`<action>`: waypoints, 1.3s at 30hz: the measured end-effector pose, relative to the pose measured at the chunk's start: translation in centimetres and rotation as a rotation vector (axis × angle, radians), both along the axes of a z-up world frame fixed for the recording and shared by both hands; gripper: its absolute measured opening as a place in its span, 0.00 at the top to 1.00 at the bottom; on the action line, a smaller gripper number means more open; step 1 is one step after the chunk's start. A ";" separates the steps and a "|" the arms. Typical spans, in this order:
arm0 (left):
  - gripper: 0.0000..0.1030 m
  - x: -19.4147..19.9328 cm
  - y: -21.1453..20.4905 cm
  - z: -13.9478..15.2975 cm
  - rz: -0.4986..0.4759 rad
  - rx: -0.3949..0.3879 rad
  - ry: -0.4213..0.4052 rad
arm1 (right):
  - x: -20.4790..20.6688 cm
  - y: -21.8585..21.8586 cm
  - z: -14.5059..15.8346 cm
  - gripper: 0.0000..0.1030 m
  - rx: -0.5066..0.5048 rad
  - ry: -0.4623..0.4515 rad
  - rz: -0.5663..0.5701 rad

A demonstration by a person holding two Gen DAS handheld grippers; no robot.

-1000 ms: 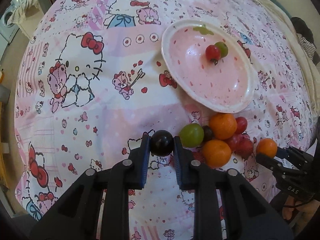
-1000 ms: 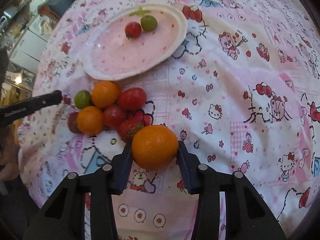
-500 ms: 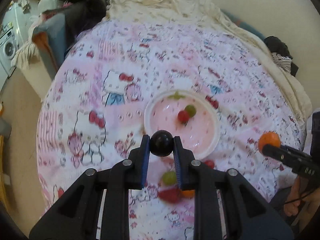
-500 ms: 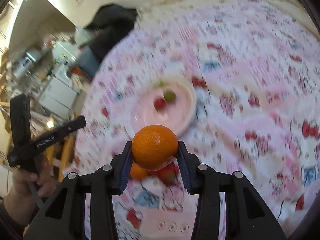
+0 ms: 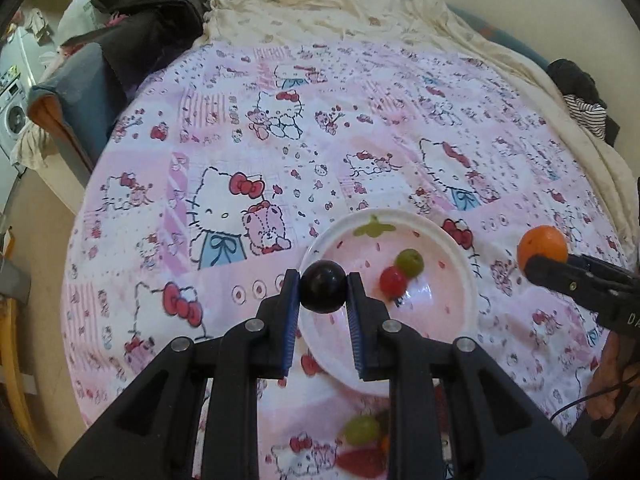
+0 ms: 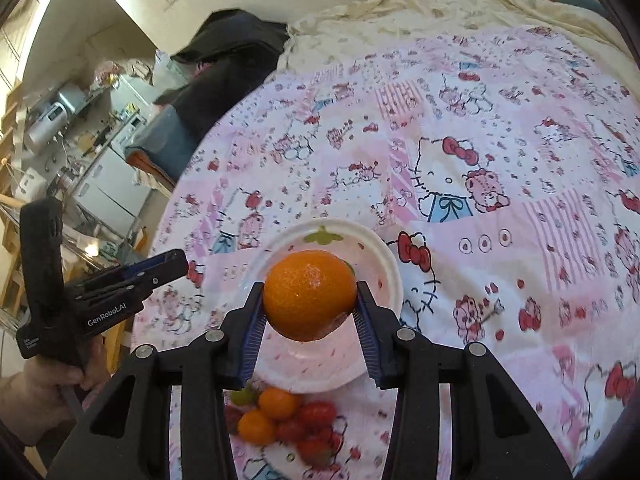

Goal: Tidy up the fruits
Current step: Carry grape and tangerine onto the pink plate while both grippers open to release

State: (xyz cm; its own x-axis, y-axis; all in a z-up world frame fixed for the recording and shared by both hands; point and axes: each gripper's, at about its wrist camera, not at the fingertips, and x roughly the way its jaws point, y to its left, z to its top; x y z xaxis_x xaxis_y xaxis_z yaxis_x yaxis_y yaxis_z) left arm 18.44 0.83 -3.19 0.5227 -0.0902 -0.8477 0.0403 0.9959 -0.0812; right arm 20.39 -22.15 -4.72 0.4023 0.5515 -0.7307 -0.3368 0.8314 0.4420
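1. Left hand-held gripper (image 5: 323, 286): clamped narrow on a small dark round fruit (image 5: 323, 286), likely a dark grape, pinched between both blue-ribbed pads, above the near-left rim of the plate.
2. Right hand-held gripper (image 6: 310, 295): closed on an orange (image 6: 310, 295), pads pressing both sides, raised over the plate; seen from the left wrist view at the right edge, orange at its tip.
3. White plate (image 5: 460, 258) with pink strawberry print: flat on the pink cartoon-cat bedsheet (image 5: 240, 140); inside it, a red grape (image 5: 392, 281) and a green grape (image 5: 409, 262), touching.
4. Loose pile on the sheet just nearer than the plate: two small oranges (image 6: 279, 402), a green grape (image 6: 245, 396), strawberries (image 6: 318, 410) and other red fruit, blurred.
5. A person's hand (image 6: 44, 384) on the left gripper's handle at the left edge of the right wrist view.
6. Dark clothing (image 5: 148, 8) heaped at the far-left corner; cream blanket (image 5: 360, 8) along the far side.
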 end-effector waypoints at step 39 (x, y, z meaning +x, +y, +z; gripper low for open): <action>0.78 2.7 -0.8 -9.1 0.013 -0.071 0.177 | 5.0 1.7 -9.8 0.55 -0.058 0.277 -0.005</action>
State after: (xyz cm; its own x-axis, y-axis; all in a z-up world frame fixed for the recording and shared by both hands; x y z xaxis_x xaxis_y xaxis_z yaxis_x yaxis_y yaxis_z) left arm 21.17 0.05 -12.24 0.3679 -0.1472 -0.9182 0.0067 0.9878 -0.1557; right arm 25.39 -20.42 -14.55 0.1856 0.5043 -0.8434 -0.2054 0.8592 0.4685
